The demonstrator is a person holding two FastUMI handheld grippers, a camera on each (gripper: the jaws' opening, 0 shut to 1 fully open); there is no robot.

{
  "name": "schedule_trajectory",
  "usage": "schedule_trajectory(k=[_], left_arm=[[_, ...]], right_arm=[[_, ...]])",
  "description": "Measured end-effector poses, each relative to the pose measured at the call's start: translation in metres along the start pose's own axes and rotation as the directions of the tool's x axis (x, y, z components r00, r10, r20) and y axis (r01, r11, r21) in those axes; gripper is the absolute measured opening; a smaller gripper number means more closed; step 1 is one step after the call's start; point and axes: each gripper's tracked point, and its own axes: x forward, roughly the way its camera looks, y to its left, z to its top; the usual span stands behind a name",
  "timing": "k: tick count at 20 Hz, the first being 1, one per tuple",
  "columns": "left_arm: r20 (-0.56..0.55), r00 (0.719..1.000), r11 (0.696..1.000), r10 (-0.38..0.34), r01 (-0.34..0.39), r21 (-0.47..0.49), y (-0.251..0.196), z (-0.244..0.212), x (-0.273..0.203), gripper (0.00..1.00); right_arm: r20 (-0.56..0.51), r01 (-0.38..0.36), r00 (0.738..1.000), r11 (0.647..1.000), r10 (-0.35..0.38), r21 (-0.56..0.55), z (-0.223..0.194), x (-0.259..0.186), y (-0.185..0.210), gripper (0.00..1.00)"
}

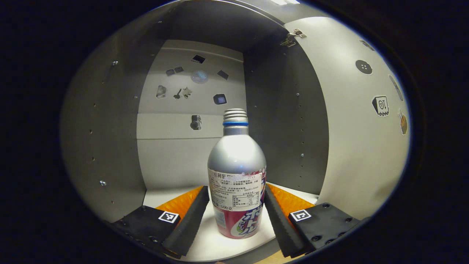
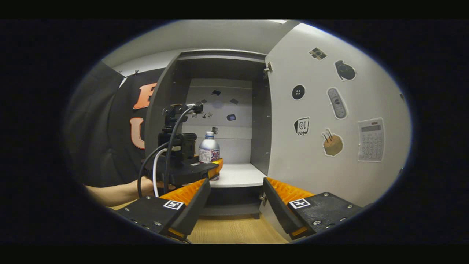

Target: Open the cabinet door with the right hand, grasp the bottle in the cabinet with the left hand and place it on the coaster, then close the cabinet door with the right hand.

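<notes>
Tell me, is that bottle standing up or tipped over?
Upright: the bottle stands on its base on the cabinet shelf, neck pointing up.

left gripper [image 2: 210, 167]: black body, black and white cables | right gripper [image 2: 234, 205]: black screwed plates, square markers

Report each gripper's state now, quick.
Left gripper: fingers flank the bottle inside the cabinet; whether they press it cannot be told.
Right gripper: open, holding nothing, near the open door.
</notes>
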Motion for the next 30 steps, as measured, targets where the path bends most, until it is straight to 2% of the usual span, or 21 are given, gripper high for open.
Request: schedule_trajectory(k=[3,6,7,9,11,13,14,19,21,25,29,30], left_arm=[[-0.005,1.0,1.0,0.002,-0.002,0.006,0.001,0.001,-0.005,0.86],[0.015,1.0,1.0,0.023,-0.023,0.01,0.002,0.008,-0.016,0.84],[0.03,0.999,1.0,0.027,-0.028,0.004,0.003,0.012,-0.024,0.85],[0.053,0.998,0.999,0.033,-0.033,0.0,0.002,0.022,-0.04,0.82],[0.072,0.996,0.998,0.054,-0.055,0.004,0.0,0.03,-0.059,0.82],[0.086,0.993,0.996,0.086,-0.087,0.007,0.0,0.034,-0.081,0.82],[0.091,0.991,0.994,0.103,-0.105,0.009,0.0,0.034,-0.094,0.82],[0.06,0.98,0.981,0.19,-0.192,0.024,0.0,0.025,-0.161,0.8],[0.046,0.976,0.976,0.213,-0.215,0.028,0.003,0.019,-0.181,0.82],[0.047,0.971,0.972,0.235,-0.235,-0.007,0.014,0.014,-0.217,0.82],[0.042,0.97,0.97,0.239,-0.237,-0.054,0.029,-0.009,-0.251,0.82],[0.033,0.971,0.97,0.236,-0.234,-0.061,0.033,-0.02,-0.259,0.82]], right_arm=[[0.005,0.002,1.0,1.0,-0.002,0.001,-0.001,-0.006,-0.006,0.89],[0.012,-0.002,1.0,1.0,0.002,0.005,-0.001,-0.012,-0.015,0.89],[0.015,-0.008,1.0,1.0,0.008,0.009,-0.001,-0.016,-0.016,0.92],[0.019,-0.023,1.0,1.0,0.022,0.02,0.0,-0.029,-0.015,0.92],[0.025,-0.049,0.999,0.998,0.048,0.034,0.001,-0.039,-0.015,0.89],[0.036,-0.079,0.996,0.996,0.078,0.032,0.003,-0.047,-0.015,0.92],[0.037,-0.094,0.995,0.995,0.093,0.022,0.002,-0.052,-0.015,0.89],[0.044,-0.189,0.981,0.981,0.19,-0.034,-0.001,-0.069,-0.01,0.89],[0.052,-0.207,0.977,0.978,0.208,-0.03,0.002,-0.075,-0.005,0.89],[0.079,-0.22,0.972,0.975,0.222,-0.031,0.006,-0.09,0.012,0.89],[0.068,-0.184,0.98,0.983,0.185,-0.03,-0.001,-0.098,0.029,0.89],[0.065,-0.176,0.982,0.984,0.176,-0.014,-0.005,-0.102,0.035,0.92]])
